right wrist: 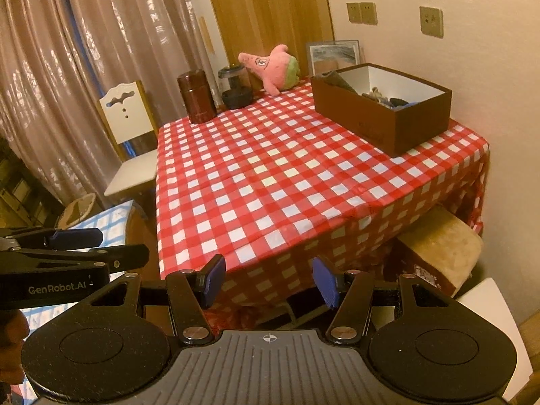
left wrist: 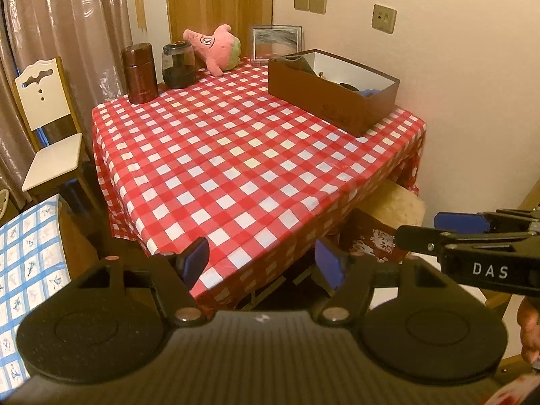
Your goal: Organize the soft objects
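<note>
I find my left gripper (left wrist: 265, 262) with its blue-padded fingers spread apart and nothing between them, held off the near edge of the table with the red-and-white checked cloth (left wrist: 236, 155). My right gripper (right wrist: 268, 278) is likewise spread and empty, just beside the left one. The pink plush star toy with green shorts (left wrist: 216, 47) lies far ahead of both sets of fingers, at the back edge of the table against the wooden door. Ahead and to the right of the fingers sits the open brown cardboard box with white lining (left wrist: 332, 92), soft items visible inside. Left of the toy stand a dark brown cylindrical canister (left wrist: 139, 72) and a glass jar with black base (left wrist: 179, 65).
</note>
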### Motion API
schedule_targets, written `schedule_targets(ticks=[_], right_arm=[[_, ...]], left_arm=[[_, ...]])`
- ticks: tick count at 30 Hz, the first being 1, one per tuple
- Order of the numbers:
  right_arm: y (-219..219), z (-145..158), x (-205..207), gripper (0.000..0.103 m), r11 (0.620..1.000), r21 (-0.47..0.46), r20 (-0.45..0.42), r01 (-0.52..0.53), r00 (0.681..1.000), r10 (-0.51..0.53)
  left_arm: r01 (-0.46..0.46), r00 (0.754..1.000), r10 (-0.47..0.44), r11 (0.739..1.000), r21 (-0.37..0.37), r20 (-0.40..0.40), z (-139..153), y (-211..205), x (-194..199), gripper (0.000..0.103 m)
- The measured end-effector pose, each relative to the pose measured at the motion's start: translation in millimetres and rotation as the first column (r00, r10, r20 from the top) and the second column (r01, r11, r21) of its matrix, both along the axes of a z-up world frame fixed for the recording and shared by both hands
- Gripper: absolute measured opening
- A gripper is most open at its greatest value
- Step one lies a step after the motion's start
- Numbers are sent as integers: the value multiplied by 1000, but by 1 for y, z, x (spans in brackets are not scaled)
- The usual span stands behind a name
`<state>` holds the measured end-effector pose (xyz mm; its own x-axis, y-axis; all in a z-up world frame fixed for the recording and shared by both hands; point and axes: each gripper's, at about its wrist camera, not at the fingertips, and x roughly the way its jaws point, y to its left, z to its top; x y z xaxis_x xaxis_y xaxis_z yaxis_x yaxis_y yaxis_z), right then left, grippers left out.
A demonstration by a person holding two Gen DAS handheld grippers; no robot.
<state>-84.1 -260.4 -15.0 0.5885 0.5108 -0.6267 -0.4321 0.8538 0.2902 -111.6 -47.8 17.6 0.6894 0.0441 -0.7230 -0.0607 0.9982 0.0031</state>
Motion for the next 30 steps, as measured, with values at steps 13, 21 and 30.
schedule_targets(ticks=[13,21,30], right_arm=[[-5,-3,3,58,1000,-5,-6,5,1000,-5],[-5,-3,6,58,1000,-7,-8,4,1000,-4],[-5,-3,7,58,1000,-5,-7,4,1000,-4]], left_arm=[[8,1000,-8,1000,-4,-2,-4,-4,5,67],[7,1000,-7,1000,-4,-3,-5,-5,7,67],[7,1000,-7,1000,-4,-2,-5,-6,8,67]])
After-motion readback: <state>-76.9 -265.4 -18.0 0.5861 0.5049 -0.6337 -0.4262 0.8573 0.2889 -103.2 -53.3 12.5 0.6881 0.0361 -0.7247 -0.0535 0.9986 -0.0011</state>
